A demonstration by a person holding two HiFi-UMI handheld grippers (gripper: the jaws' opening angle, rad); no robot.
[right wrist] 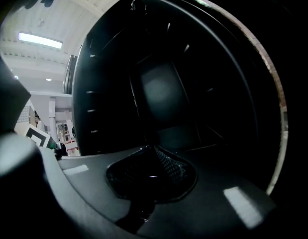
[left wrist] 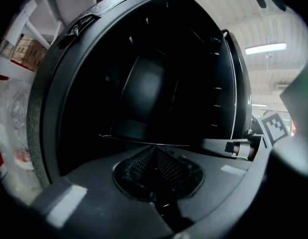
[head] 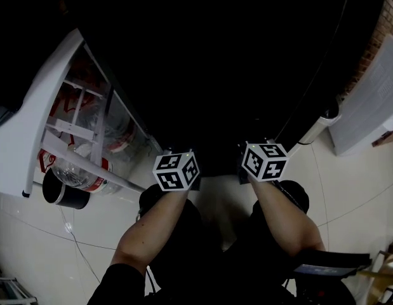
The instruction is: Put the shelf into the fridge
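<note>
The fridge (head: 215,62) stands open, its inside dark. In the left gripper view a thin clear shelf (left wrist: 144,140) lies level across the fridge cavity (left wrist: 144,83), its front edge right at my left gripper (left wrist: 154,151). That gripper's meshed pads meet in a point, shut, with nothing visibly between them. My right gripper (right wrist: 154,152) also points level into the cavity (right wrist: 163,93) with its pads together and empty. In the head view only the marker cubes show, left (head: 176,171) and right (head: 265,161); the fingertips are lost in the dark.
The white fridge door (head: 31,119) swings open at the left, with clear bottles (head: 88,170) on its racks and a black cup (head: 63,194) below. A white appliance (head: 367,107) stands at the right by a brick wall. Pale floor tiles lie underfoot.
</note>
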